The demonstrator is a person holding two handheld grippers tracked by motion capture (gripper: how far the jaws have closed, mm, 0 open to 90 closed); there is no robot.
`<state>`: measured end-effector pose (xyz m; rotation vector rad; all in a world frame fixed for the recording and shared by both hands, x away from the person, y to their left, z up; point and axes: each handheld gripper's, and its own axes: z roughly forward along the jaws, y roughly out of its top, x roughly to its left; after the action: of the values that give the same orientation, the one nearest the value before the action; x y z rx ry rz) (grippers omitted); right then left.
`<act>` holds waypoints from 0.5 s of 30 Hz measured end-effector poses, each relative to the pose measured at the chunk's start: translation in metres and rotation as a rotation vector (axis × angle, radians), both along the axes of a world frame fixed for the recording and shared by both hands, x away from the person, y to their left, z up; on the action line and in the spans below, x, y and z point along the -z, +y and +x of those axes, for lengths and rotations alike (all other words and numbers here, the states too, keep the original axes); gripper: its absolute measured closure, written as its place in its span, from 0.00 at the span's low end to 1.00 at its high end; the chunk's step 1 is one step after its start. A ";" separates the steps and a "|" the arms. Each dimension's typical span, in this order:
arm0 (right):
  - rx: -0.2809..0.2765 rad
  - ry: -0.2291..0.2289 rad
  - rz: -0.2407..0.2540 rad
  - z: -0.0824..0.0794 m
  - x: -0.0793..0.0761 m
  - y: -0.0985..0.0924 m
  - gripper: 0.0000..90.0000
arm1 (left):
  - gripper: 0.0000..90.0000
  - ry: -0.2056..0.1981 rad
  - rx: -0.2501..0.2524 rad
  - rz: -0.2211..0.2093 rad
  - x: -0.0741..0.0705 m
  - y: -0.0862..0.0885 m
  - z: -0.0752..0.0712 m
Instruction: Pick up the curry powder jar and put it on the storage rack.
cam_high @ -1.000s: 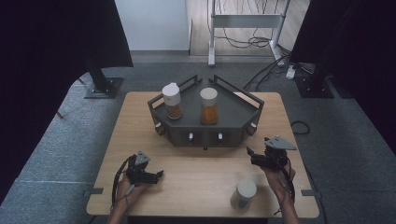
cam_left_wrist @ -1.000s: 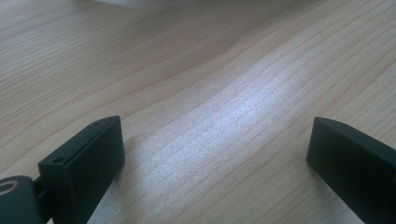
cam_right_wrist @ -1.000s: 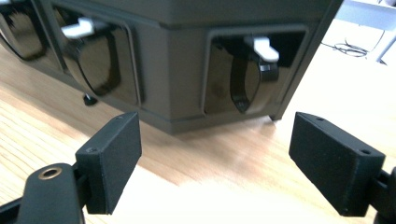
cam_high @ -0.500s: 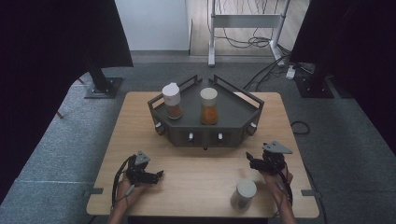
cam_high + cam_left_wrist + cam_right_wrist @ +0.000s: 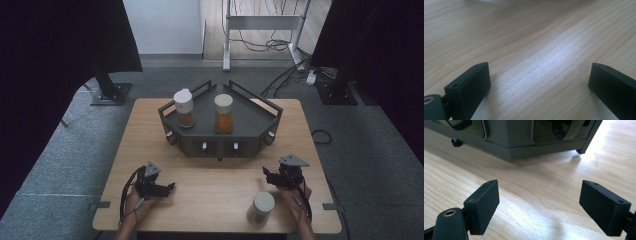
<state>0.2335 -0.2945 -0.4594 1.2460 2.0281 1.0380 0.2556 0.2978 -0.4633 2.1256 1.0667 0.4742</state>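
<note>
— White-capped jar [image 5: 261,207] on the front edge of the wooden table [image 5: 215,175], see it? It stands upright, just to the near side of the right gripper [image 5: 267,176].

— Is the gripper holding it?

— No, they're apart. The right gripper sits low over the wood beside the person's hand, its black jaws spread with only bare tabletop between them. The right gripper view shows the same thing [image 5: 539,200]: two dark pads wide apart, pale wood grain in the gap, and the dark rack's [image 5: 524,142] base straight ahead.

— And the other hand?

— The left gripper [image 5: 170,187] is over at the front left of the table, well away from the jar, low over the wood. Its jaws are spread too; the left gripper view [image 5: 539,82] has just wood between the pads, nothing clamped.

— What's that rack, then?

— A dark grey angular tray [image 5: 250,120] with rails, set in the middle toward the far side. Two jars stand upright on it: one with a white cap and brownish contents [image 5: 184,108] on the left, one with a cream cap and orange contents [image 5: 223,114] near the middle. They're near each other but not touching. Small knobs [image 5: 204,146] run along its front face.

— Beyond the table?

— Grey carpet [image 5: 350,145], black curtains [image 5: 55,45] at both sides, and a metal stand [image 5: 262,22] with cables at the back.
</note>
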 end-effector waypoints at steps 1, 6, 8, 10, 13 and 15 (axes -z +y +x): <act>0.001 0.005 -0.003 0.001 0.001 0.000 0.17 | 0.04 0.000 0.000 0.000 0.000 0.000 0.000; 0.005 0.026 -0.006 0.004 0.004 0.001 0.17 | 0.04 0.000 0.000 0.000 0.000 0.000 0.000; 0.008 0.035 -0.005 0.005 0.006 0.000 0.17 | 0.04 0.000 0.000 0.000 0.000 0.000 0.000; 0.010 0.045 0.001 0.006 0.008 -0.001 0.17 | 0.04 0.000 0.000 0.000 0.000 0.000 0.000; 0.010 0.052 0.002 0.007 0.009 -0.001 0.17 | 0.04 0.000 0.000 0.000 0.000 0.000 0.000; 0.009 0.057 0.000 0.007 0.009 0.000 0.16 | 0.04 0.000 0.000 0.000 0.000 0.000 0.000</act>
<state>0.2408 -0.2950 -0.4687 1.2971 2.0629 1.0093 0.2556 0.2979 -0.4633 2.1256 1.0670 0.4737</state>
